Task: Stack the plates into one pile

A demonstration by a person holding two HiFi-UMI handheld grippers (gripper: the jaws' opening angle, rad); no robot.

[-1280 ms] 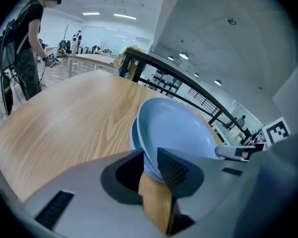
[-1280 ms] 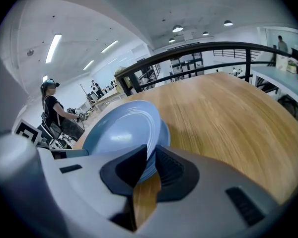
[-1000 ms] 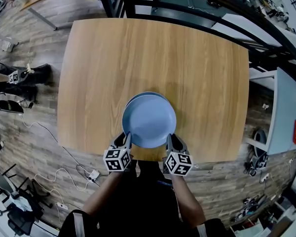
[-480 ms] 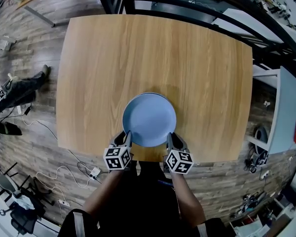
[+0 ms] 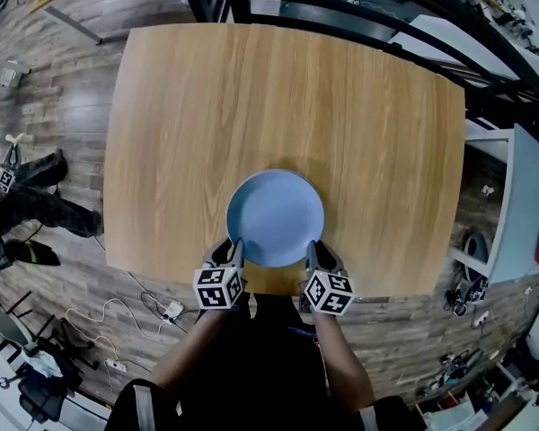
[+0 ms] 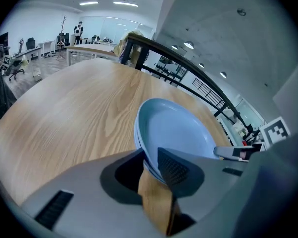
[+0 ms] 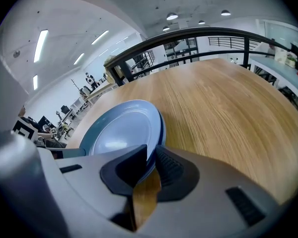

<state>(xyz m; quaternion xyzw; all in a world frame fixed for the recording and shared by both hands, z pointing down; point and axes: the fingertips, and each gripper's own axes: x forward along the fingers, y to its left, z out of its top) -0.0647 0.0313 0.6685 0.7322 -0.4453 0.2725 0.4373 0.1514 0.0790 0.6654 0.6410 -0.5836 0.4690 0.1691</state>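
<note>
At the near edge of the table [image 5: 251,88], my left gripper [image 5: 234,248] is opening around the rim of the stacked plates [image 5: 275,218]. My right gripper [image 5: 311,248] seems clamped on that rim. Broad wood stretches beyond.

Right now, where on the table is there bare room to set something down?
Bare wood lies left, right and beyond the plates, out to the table edges. Crowded only at the near edge: the left gripper, jaws opening round the plates' rim, and the right gripper.

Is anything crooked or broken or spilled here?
Nothing stands out. The two round blue plates sit neatly nested in one pile near the front edge of the light wooden table, with no chips or spills showing.
</note>
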